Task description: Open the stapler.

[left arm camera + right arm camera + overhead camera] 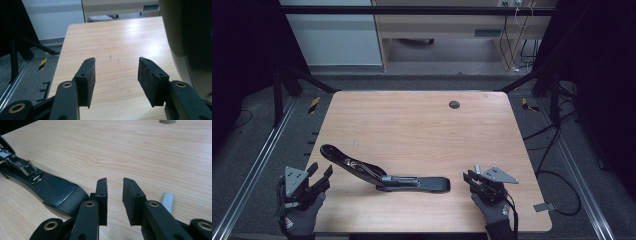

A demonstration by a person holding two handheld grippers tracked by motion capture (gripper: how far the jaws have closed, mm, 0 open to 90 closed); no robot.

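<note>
A black stapler [382, 176] lies swung open on the wooden table [422, 125], its upper arm raised toward the left and its base flat toward the right. My left gripper [322, 170] hovers at the table's front left corner, just left of the raised arm, jaws open and empty [117, 67]. The arm's dark rounded end [185, 30] looms at the right of the left gripper view. My right gripper [469, 179] sits just right of the stapler's base [57, 191], open with a narrow gap and nothing between its pads [115, 182]. A small strip of staples [168, 201] lies beside its right jaw.
A round dark grommet [454, 104] sits in the tabletop near the far edge. Metal frame rails run along the floor on both sides, and cables [557, 175] trail on the floor to the right. A cabinet stands beyond the table.
</note>
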